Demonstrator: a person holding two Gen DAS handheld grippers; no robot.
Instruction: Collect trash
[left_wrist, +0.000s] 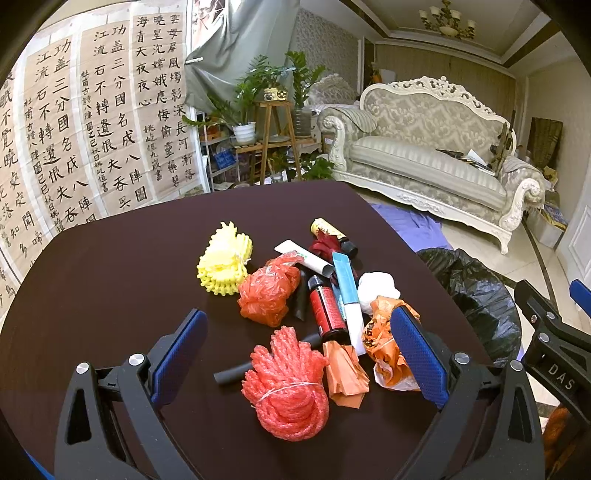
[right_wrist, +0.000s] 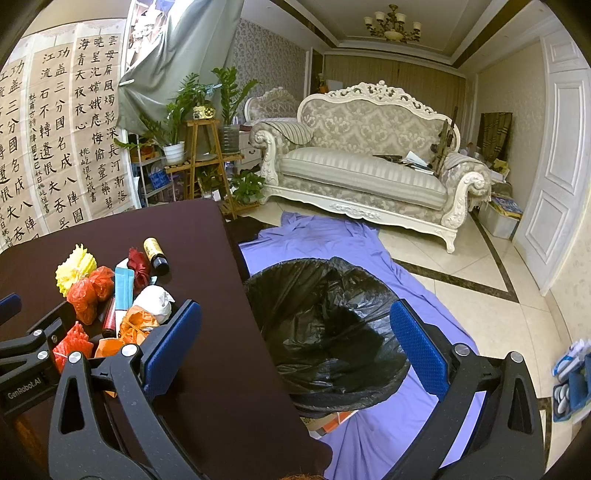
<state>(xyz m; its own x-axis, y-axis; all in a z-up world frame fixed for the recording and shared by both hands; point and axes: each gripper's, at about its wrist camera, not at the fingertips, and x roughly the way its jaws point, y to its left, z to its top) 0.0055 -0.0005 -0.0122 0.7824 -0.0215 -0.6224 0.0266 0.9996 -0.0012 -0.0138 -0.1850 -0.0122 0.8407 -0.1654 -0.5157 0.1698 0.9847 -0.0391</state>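
Left gripper (left_wrist: 297, 345) jaws wide, nothing held; red foam net (left_wrist: 286, 384) lies between the fingers, on the table (left_wrist: 110, 288). Right gripper (right_wrist: 295, 341) also spread wide, empty, black-lined bin (right_wrist: 325, 325) between its fingers, below.

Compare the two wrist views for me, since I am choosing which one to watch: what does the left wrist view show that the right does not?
Only the left wrist view shows the black tube beside the red foam net, the white tube, and the whole pile up close.

Only the right wrist view shows inside the black bin liner, the purple sheet under it, and the white door.

Both show the dark table, yellow foam net, sofa, and each other's gripper, jaws open.
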